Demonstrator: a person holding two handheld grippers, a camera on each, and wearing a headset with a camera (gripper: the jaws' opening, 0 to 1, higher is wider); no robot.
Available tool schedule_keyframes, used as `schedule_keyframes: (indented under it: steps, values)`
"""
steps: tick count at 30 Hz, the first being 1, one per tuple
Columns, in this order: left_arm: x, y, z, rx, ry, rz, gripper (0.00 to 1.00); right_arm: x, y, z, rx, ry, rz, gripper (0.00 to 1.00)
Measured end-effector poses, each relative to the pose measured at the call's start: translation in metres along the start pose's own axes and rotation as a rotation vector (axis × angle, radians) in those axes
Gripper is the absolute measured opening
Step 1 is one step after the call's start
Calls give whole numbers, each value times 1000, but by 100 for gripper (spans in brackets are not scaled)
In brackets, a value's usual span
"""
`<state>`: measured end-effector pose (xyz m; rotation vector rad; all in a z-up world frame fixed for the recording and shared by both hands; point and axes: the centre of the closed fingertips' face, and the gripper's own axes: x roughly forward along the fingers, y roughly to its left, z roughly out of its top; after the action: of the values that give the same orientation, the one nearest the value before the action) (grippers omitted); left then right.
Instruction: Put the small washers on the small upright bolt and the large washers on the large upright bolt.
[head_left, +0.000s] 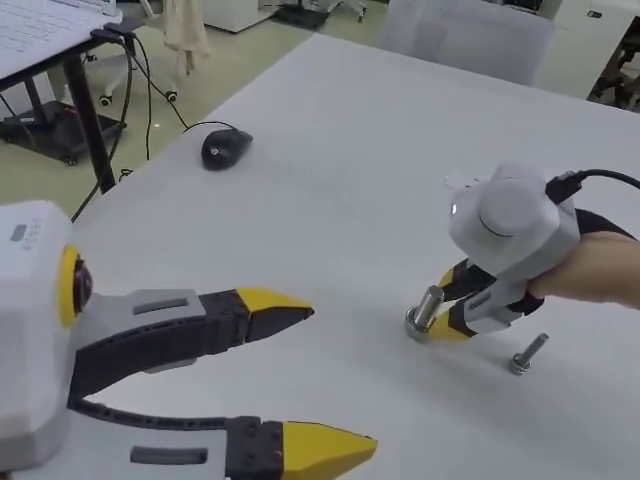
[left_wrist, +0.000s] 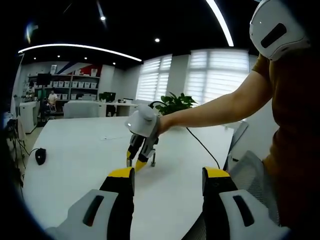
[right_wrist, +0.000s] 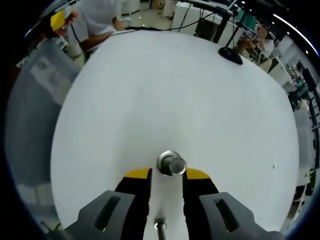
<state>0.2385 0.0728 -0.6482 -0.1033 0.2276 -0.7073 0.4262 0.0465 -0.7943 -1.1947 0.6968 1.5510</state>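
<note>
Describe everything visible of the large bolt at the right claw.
The large bolt is shiny grey bare metal, with a thick shank over a wider ring at its base; whether that ring is its head or a washer is unclear. It stands on the white table, leaning slightly. The yellow tips of the right claw flank its base; contact cannot be judged.
</note>
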Motion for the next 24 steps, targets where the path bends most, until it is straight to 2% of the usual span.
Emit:
schedule_keyframes:
  steps: [10,12,17,24]
  values:
    - [0,-2,-2,21,15,-12,54,-14,13,-10,45,-47,-46,25]
    - [1,-3,1,22,6,-25,54,-20,18,-11,54,-63,-64,25]
    - [6,-5,-3,33,33,-55,54,-33,29,-9,84,-118,-106,25]
    - [11,-14,-4,48,50,-105,54,-46,51,-11,113,-163,-144,24]
